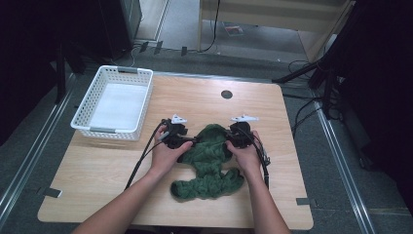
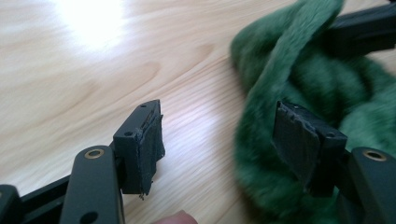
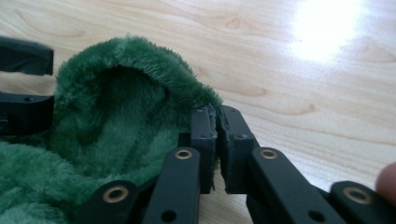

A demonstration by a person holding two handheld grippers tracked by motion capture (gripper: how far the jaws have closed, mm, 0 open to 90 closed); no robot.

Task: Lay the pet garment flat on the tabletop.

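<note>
Green plush is what we have between us: a fuzzy scarf (image 1: 208, 163) lying rumpled on the table (image 1: 102, 170), near the middle of the front half. Our right gripper (image 3: 217, 140) has its jaws pressed together at the rim of a raised fold; a thin edge of the pile seems pinched between the pads, though we cannot be sure how much cloth is truly caught. Our left gripper (image 2: 217, 144) stands with its jaws wide apart, one pad over bare wood and the other already against the scarf's near edge, holding nothing.

From above, both grippers sit at the far end of the scarf, the left (image 1: 176, 134) at its left side and the right (image 1: 237, 134) at its right, with a hand behind each. The rest of the scarf trails back toward us and curls into a thick bunch near the front edge. A white basket (image 1: 113, 102) stands at the far left corner, well apart from the scarf, and looks empty apart from a pale liner.

We judge the work barely begun: one side is taken, the other not yet gripped, and the scarf is neither spread, folded nor moved toward the basket. Closing the left jaws on the edge looks like the next need.
</note>
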